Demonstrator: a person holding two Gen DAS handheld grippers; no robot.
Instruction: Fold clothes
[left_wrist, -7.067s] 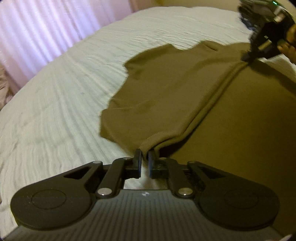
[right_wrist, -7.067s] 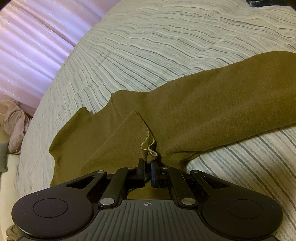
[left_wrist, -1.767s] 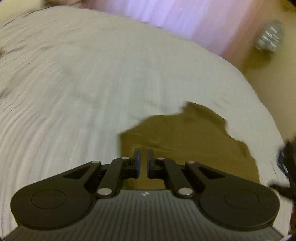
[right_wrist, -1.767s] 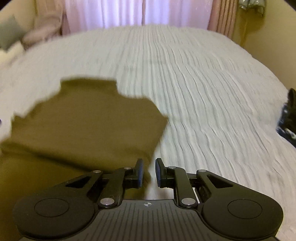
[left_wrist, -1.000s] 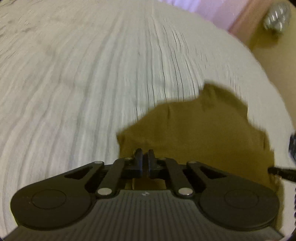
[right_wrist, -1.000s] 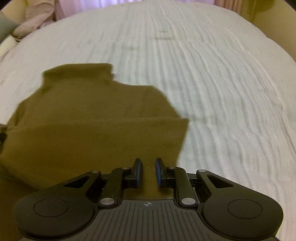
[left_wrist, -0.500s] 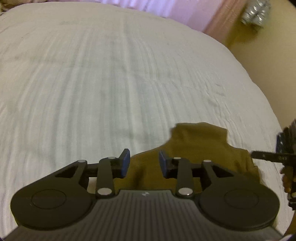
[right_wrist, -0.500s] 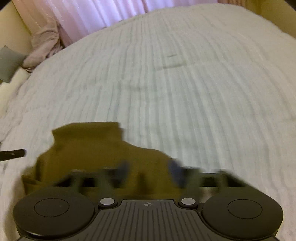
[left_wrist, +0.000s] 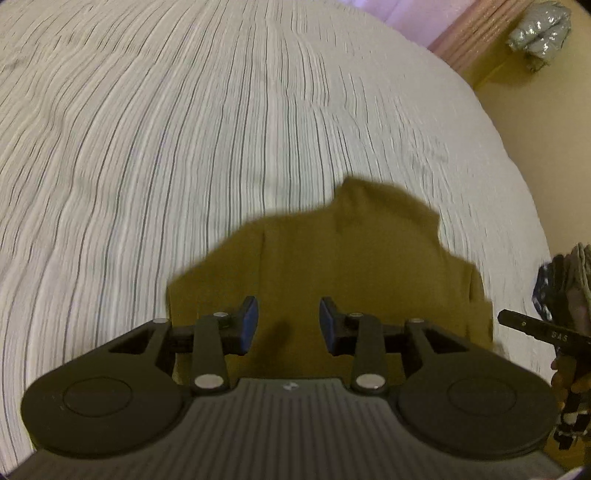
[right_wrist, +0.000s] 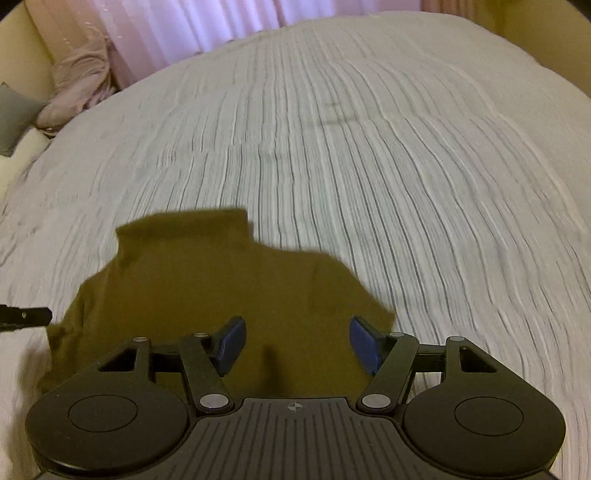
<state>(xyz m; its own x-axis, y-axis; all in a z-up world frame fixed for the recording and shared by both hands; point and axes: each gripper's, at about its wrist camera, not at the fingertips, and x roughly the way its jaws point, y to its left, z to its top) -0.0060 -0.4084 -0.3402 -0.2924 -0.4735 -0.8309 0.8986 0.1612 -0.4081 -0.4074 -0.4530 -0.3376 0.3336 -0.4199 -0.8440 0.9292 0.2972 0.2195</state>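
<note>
An olive-brown garment (left_wrist: 343, 266) lies folded flat on the striped white bed, its collar end pointing away; it also shows in the right wrist view (right_wrist: 207, 284). My left gripper (left_wrist: 288, 325) is open and empty, hovering above the garment's near part. My right gripper (right_wrist: 297, 343) is open wide and empty, above the garment's near right part. One finger of the right gripper (left_wrist: 535, 326) shows at the right edge of the left wrist view. A fingertip of the left gripper (right_wrist: 26, 315) shows at the left edge of the right wrist view.
The striped white bedcover (right_wrist: 369, 147) spreads far beyond the garment. Pink curtains (right_wrist: 192, 22) and a pink bundle with a grey cushion (right_wrist: 74, 81) are at the far left. A yellow wall (left_wrist: 546, 122) and a silvery object (left_wrist: 539, 26) are at the far right.
Both grippers let go of the garment and opened wider. They have lifted slightly back over the folded garment, which now lies flat on the bed.
</note>
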